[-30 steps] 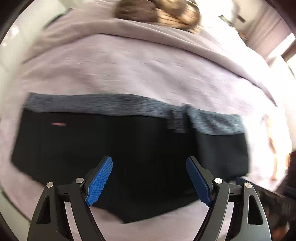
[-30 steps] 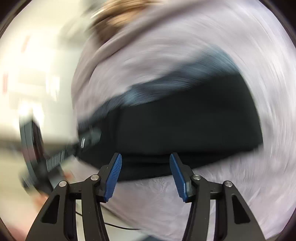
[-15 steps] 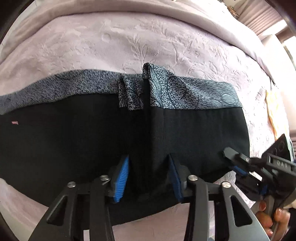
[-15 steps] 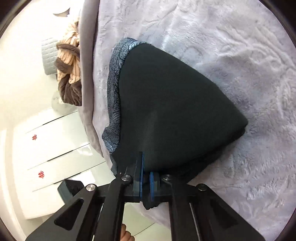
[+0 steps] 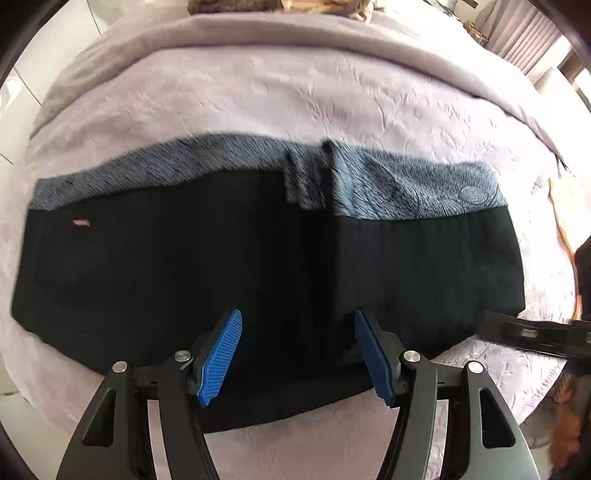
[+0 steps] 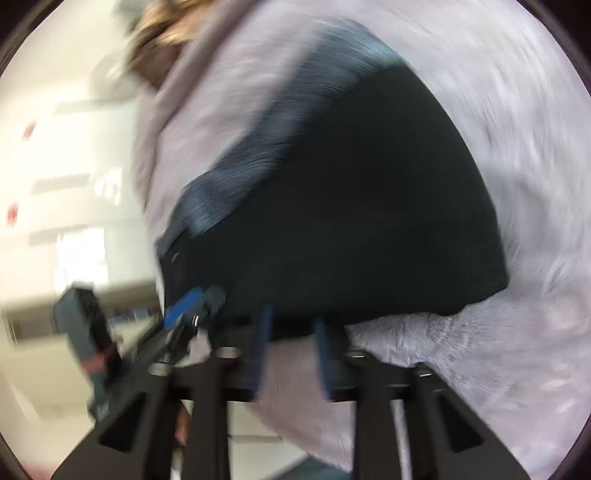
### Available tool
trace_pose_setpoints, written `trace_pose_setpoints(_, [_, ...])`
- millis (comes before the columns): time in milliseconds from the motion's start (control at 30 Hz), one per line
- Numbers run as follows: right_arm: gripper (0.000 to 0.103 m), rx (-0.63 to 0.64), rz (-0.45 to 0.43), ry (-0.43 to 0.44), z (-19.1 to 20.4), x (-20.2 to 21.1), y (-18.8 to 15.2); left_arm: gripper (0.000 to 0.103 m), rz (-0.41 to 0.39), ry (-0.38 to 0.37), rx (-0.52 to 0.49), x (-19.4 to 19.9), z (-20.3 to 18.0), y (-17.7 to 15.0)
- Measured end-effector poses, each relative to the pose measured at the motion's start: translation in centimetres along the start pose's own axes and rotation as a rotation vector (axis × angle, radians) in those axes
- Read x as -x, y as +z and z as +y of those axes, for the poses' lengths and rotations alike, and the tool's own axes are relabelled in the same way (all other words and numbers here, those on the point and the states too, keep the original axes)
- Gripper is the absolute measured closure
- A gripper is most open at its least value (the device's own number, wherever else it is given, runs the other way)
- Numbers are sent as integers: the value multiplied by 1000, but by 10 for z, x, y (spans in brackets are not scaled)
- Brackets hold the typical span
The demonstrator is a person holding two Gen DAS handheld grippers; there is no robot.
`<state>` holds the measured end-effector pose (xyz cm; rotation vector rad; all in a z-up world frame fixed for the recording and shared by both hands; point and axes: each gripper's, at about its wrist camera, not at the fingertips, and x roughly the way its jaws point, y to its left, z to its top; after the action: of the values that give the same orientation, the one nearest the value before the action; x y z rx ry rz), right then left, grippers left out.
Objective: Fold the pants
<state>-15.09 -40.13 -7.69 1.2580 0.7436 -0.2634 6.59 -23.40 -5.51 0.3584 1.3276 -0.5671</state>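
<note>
Blue ribbed pads line my left gripper (image 5: 297, 356), whose black jaws stand apart, released, with nothing between them; they hover over the near hem of the pants (image 5: 229, 280). In the right wrist view, heavily blurred, my right gripper (image 6: 291, 343) also shows its two blue pads apart, released, poised at the near edge of the pants (image 6: 343, 221), with pale cover visible between the pads.

The pants lie flat on the bed (image 5: 295, 92), folded into a wide dark band. Their long axis runs left to right across the left wrist view, parallel to the near bed edge. The body is matte black, smooth cloth; along the far side runs a grey-blue patterned waistband (image 5: 406, 184), so the waist points away from me. Near the middle a vertical fold line shows where the right part overlaps the left, with a short patterned tab beside it. A small pink label (image 5: 81, 222) sits near the left end.

My right gripper appears as a black bar (image 5: 532, 332) just beside the right near corner of the pants.

The bed cover is pale lilac, plush, embossed with leaf shapes. Bare cover extends beyond the waistband to a grey folded band at the far side, and a narrower strip lies between the hem and the near bed edge. A brown and tan heap of cloth (image 5: 280, 5) rests at the far end.
</note>
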Motion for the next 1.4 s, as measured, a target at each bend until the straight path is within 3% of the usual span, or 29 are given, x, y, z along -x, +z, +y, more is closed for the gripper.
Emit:
trace_pose_setpoints(33, [59,42,-20,10,5,12,2,38,-16,3,0,9,3,2])
trace_pose_setpoints(133, [59,96,-139,-2,2,51,22,38,-74,-11,-10,29,-4,16])
trace_pose_setpoints(267, [59,17,-230,-80,-42,69,69,38,-98,-56,-40,27,-31,43])
trace_pose_setpoints(333, [59,-34,-208,-65,-68,58,88,38,-98,-55,-62,17,-48,54])
trace_pose_setpoints(400, [69,-70,-158,0,-85,44,97,38,-76,-41,-82,0,-61,63])
trace_pose_setpoints(433, [73,-80,-130,13,-87,34,97,38,-60,-16,-90,-11,-65,69])
trace_pose_setpoints(533, [73,-40,-118,12,-70,30,98,38,-35,53,-101,-28,-63,60])
trace_pose_setpoints(633, [73,29,-99,-50,-57,25,103,38,-21,50,-84,-34,-48,52])
trace_pose_setpoints(700, [73,37,-88,-142,-53,15,110,38,-27,50,-90,-35,-47,51])
trace_pose_setpoints(800, [58,68,-76,-273,-48,0,116,38,-19,97,-110,-39,-55,50])
trace_pose_setpoints(933, [50,137,-77,-360,-20,8,107,38,13,96,-77,-29,-58,44])
trace_pose_setpoints(1000, [39,187,-69,-406,-7,12,96,38,34,105,-58,-20,-53,40])
trace_pose_setpoints(1033, [30,208,-66,-416,-2,16,90,33,41,107,-46,-15,-50,35])
trace_pose_setpoints(1067, [25,222,-62,-417,2,18,86,15,44,111,-34,-11,-48,31])
trace_pose_setpoints(1100, [24,234,-59,-418,8,21,80,8,41,117,-20,-6,-47,27])
trace_pose_setpoints(1300, [20,266,-20,-431,16,36,41,5,42,136,44,26,-44,1])
trace_pose_setpoints(1400, [10,294,-14,-438,23,40,28,5,63,175,73,40,-50,-12])
